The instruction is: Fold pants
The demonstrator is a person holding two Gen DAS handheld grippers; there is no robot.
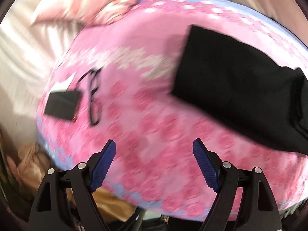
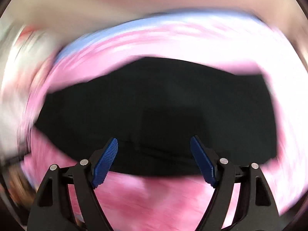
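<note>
From the left wrist camera, I see my left tool (image 1: 154, 146) spread wide, its ribbed blue pads (image 1: 104, 165) holding nothing and touching nothing. Below it lies the pink flower-patterned bed cover with a pale blue border (image 1: 134, 100), soft and blurred by motion. The black folded pants (image 1: 236, 80) lie on that cover up and to the right of the tool, well apart from the pads: a flat, matte, roughly rectangular bundle with a straight left edge and a thicker fold running off the right side of the view. To the left, near the cover's edge, sit a small flat black rectangular device (image 1: 63, 104) and just beside it a thin black looped cable (image 1: 92, 98). A pink and white pillow (image 1: 92, 5) rests at the top left against cream pleated fabric (image 1: 25, 53). Between the device and the pants there is a broad bare stretch of cover.

From the right wrist camera, my right tool (image 2: 154, 145) also stands wide apart with nothing between its blue ribbed pads (image 2: 105, 161). The pants (image 2: 154, 100) fill the middle of the view directly ahead of the tool, a dark, smooth slab with an uneven upper edge; I cannot tell whether the pads touch the cloth. The near edge of the pants crosses just behind the pads, with bare bed cover (image 2: 154, 198) below it.
</note>
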